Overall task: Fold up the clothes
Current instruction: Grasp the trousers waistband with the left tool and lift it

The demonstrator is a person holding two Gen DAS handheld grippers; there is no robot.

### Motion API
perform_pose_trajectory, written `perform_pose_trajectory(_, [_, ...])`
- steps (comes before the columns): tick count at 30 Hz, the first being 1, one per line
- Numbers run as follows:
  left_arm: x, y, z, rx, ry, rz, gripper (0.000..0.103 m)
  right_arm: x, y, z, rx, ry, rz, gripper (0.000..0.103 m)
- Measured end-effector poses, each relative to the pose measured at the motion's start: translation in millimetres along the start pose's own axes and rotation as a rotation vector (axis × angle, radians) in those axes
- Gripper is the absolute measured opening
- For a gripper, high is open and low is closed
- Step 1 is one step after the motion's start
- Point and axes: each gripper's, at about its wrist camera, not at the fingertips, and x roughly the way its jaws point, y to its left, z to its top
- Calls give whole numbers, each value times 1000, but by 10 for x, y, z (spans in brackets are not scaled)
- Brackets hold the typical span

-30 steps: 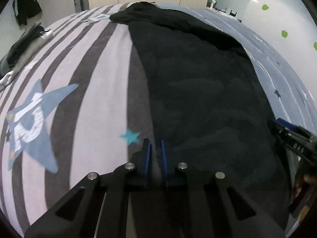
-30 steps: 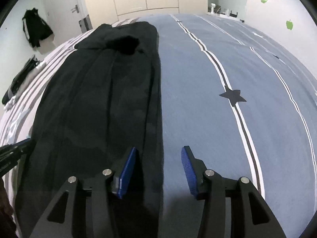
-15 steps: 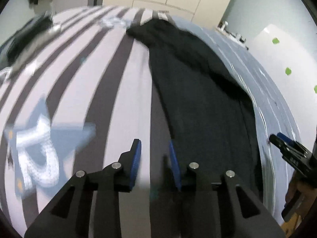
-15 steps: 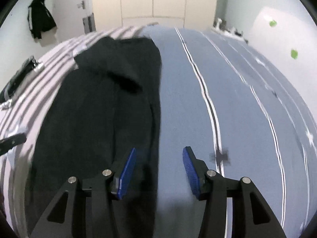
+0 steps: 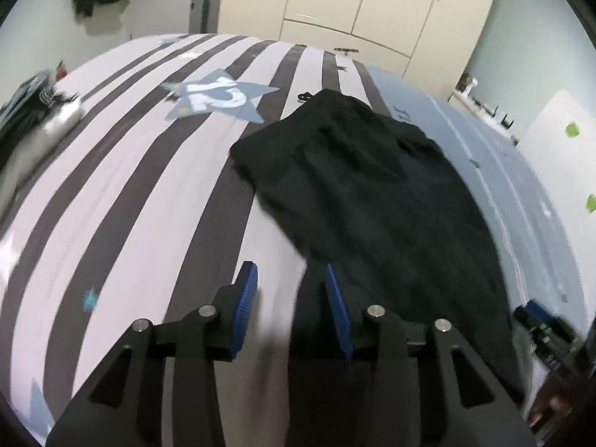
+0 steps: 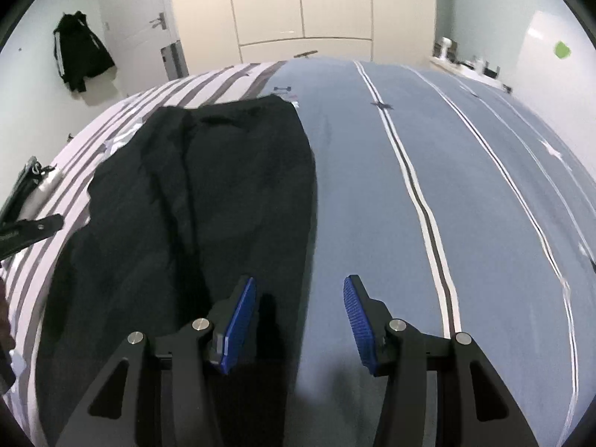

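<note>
A long black garment [image 5: 376, 201] lies flat along the bed, folded into a narrow strip; it also shows in the right wrist view [image 6: 193, 201]. My left gripper [image 5: 290, 290] is open and empty, above the garment's left edge near its near end. My right gripper [image 6: 300, 298] is open and empty, straddling the garment's right edge. The right gripper shows at the lower right of the left wrist view [image 5: 544, 331], and the left gripper's tip at the left of the right wrist view [image 6: 29, 231].
The bed has a grey-and-white striped cover [image 5: 141, 193] with a blue star [image 5: 219, 97] on the left and a blue cover [image 6: 465, 186] on the right. A pile of clothes [image 5: 29, 111] lies at the left edge. Wardrobe doors [image 6: 305, 3] stand beyond.
My left gripper has opened, having let go of the garment, and both grippers have risen and pulled back. The garment now lies folded narrower on the bed.
</note>
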Motion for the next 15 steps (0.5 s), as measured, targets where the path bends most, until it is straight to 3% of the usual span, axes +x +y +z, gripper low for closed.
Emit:
perform_pose_trajectory(5, [339,152,251,21,0,7,37,355,-119,309,-5,-3,-9,46])
perform_pose_trajectory(11, [613,314,390,3,26,-7,53,711,-245,615,39,1,-30,46])
perform_pose_trajectory(14, [748,366,433,-5,35,-25,53,852,-246,670,52,17,-29,46])
perform_pose_trajectory(15, [766,375,432,-10,34,-35,46,894,-247,685,53,22,-31,46])
